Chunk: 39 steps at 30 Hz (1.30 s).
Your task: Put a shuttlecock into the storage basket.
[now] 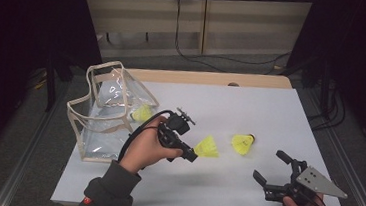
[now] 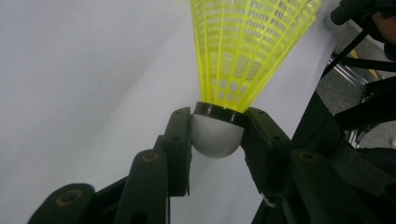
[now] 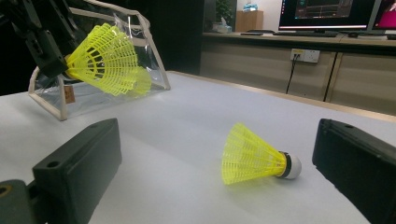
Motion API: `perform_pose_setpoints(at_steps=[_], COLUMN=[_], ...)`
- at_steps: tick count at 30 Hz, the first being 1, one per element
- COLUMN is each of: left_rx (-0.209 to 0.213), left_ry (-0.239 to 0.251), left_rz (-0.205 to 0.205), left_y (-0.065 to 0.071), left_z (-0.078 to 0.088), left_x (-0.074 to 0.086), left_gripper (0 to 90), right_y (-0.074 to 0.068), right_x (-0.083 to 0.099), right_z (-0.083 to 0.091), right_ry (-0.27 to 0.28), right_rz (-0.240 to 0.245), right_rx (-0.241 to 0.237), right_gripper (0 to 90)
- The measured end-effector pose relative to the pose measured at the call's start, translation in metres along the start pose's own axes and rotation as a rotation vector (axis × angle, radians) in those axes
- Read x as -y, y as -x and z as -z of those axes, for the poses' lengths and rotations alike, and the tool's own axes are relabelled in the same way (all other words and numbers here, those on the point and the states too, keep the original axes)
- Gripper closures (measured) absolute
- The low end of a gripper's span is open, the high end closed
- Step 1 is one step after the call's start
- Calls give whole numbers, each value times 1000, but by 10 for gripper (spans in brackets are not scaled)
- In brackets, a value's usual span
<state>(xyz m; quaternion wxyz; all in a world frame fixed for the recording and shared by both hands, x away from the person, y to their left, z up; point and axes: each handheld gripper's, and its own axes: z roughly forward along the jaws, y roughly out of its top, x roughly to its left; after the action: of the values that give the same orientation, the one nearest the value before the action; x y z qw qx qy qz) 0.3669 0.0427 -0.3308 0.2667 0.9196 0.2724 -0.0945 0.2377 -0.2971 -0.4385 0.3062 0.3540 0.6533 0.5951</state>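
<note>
Right hand-held gripper (image 1: pixel 269 167) sits nearest the camera at the counter's (image 1: pixel 270 110) near right edge, jaws spread wide with nothing between them; in its own view the two jaws frame a loose shuttle (image 3: pixel 254 155) lying on its side.

Counter: white sheet over a wooden top, the wood showing at the far edge.

Bag (image 1: pixel 107 109): clear plastic with beige trim, standing at the left of the counter, mouth up. One shuttle (image 1: pixel 142 112) shows through its wall, so at least one is judged already stowed.

Left hand-held gripper (image 1: pixel 191 155): jaws clamped on the white cork of a second shuttle (image 2: pixel 217 133), yellow skirt pointing away from the hand. In the high view it is held between the bag and the loose shuttle (image 1: pixel 243 143), just right of the bag.

Progress, as a judgement: one in the bag, one in the grip and yet to be dropped in, one left on the counter for pickup. Roughly a third done.

Writing: no brand or label readable on the shuttles or bag; a small tan tag (image 3: pixel 69 94) on the bag is too small to read.
</note>
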Motion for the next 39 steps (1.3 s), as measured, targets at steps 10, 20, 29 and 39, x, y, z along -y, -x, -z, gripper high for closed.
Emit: perform_pose_setpoints(at_steps=[10, 20, 29, 39], left_rx=[-30, -56, -62, -59], left_ry=[-4, -4, -4, 3], left_rz=[18, 37, 59, 85], left_y=[-3, -6, -9, -13], left_z=[15, 30, 41, 50], left_x=[-1, -3, -7, -12], left_gripper=[636, 636, 636, 636], right_y=[0, 1, 1, 1], right_x=[0, 1, 1, 1], right_z=[0, -1, 0, 0], right_ry=[-4, -5, -4, -5], right_rz=[-14, -19, -18, -15], right_rx=[-2, -2, -3, -3], right_gripper=[10, 10, 10, 10])
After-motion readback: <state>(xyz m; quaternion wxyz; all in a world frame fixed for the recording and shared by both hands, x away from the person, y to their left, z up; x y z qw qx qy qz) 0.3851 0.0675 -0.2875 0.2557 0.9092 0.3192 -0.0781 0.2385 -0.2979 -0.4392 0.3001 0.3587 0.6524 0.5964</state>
